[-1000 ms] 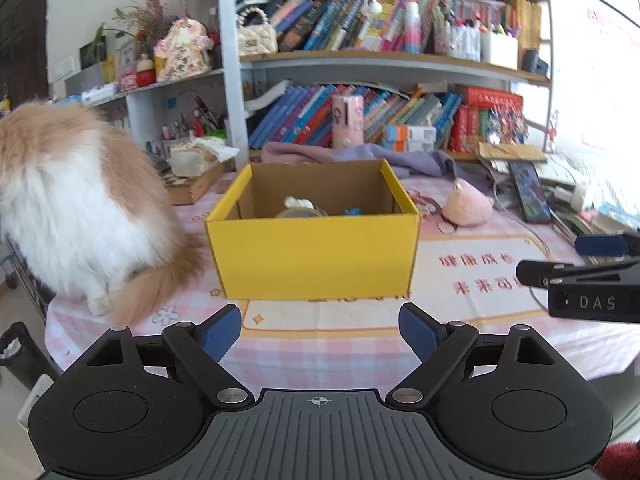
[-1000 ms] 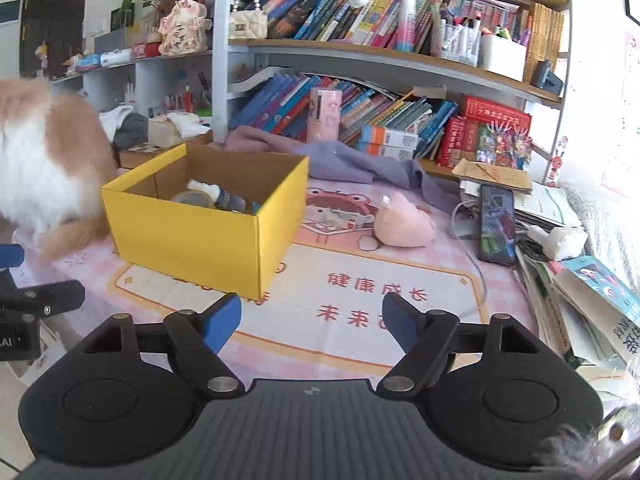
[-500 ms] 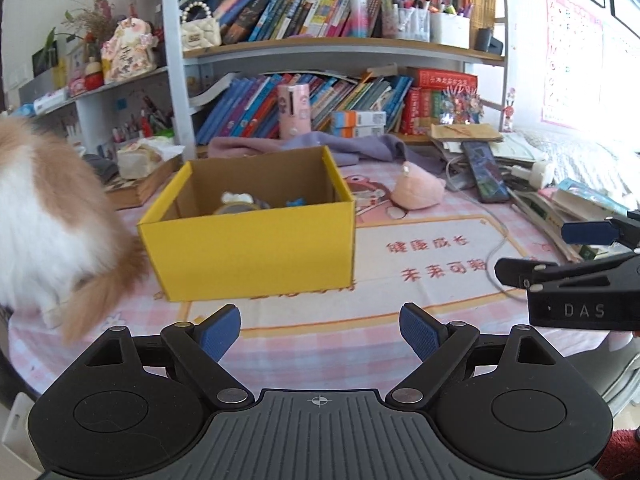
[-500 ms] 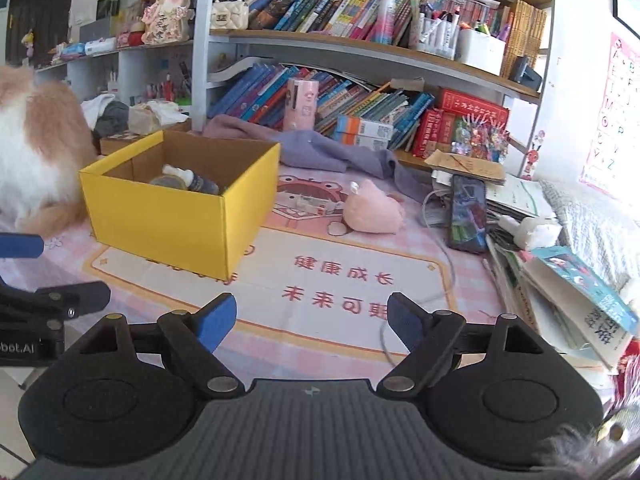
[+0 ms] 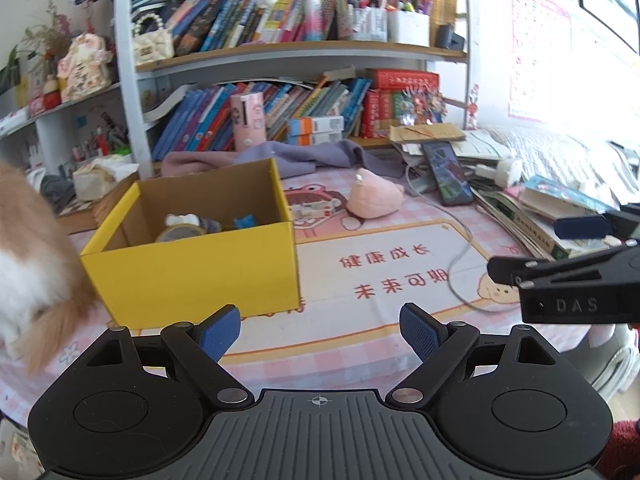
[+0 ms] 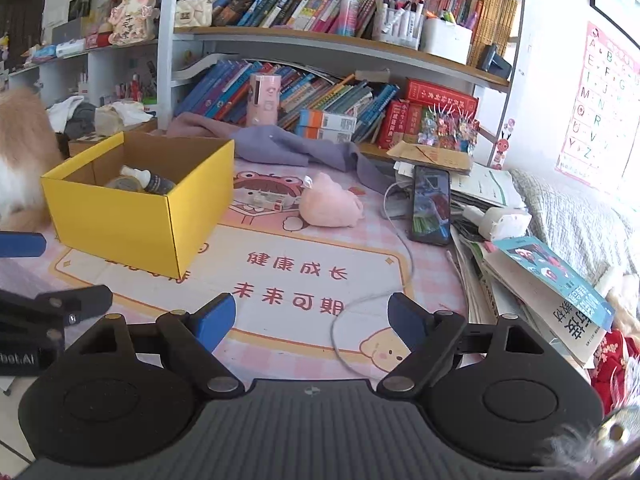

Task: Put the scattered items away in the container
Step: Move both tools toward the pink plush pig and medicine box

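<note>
Yellow box (image 6: 120, 216) stands left on the mat, already holding a bottle (image 6: 150, 179) and tape roll (image 5: 180, 232). Pink plush (image 6: 330, 206), right of the box, not yet boxed. Left gripper (image 5: 320, 326) and right gripper (image 6: 310, 316) both spread, empty.

We see a bright, daylit room in both views. Light pours in from the right, where the pale bedding (image 5: 568, 156) washes out to near white. The furry orange-and-white animal (image 5: 28, 256) at the left edge is smeared by blur. Fisheye distortion bows the white-framed wooden bookshelf (image 6: 320, 40) and darkens the corners. The open yellow cardboard box (image 6: 120, 216) casts only a soft shadow.
</note>
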### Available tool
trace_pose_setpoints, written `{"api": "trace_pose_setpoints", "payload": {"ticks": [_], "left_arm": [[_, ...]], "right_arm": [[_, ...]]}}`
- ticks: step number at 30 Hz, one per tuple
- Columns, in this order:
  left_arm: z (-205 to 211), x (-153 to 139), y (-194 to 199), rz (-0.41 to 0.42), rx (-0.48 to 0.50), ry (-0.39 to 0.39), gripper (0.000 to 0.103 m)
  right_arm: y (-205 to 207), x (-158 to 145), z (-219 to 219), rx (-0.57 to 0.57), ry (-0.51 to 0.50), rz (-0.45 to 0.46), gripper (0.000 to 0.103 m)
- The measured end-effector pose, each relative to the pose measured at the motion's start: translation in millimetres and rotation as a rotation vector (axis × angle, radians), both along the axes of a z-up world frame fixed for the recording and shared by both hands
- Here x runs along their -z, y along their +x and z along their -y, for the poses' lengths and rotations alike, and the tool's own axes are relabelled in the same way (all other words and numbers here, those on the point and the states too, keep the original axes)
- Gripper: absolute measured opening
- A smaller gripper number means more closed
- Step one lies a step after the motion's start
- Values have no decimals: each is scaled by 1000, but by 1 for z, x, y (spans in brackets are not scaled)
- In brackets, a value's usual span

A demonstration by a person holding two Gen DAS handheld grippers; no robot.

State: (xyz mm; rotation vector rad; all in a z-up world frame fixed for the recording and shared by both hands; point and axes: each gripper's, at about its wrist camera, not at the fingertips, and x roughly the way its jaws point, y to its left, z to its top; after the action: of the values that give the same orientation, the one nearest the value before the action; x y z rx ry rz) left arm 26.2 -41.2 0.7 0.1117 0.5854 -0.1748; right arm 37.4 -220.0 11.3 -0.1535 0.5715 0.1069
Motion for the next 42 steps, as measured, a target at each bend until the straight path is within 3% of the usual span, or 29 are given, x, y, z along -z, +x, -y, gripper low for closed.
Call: {"api": "trace_pose_setpoints", "payload": {"ticks": [19,33,42], "left_arm": [[48,10,42,-7,92,38,89],[86,18,103,-39,111,81,89],[106,19,141,-65,85,151,89]], "right_arm": [[42,12,36,27,-10,-47,84],[111,18,65,-7,0,-89,85],[168,22,75,-96,47,-128,87]]}}
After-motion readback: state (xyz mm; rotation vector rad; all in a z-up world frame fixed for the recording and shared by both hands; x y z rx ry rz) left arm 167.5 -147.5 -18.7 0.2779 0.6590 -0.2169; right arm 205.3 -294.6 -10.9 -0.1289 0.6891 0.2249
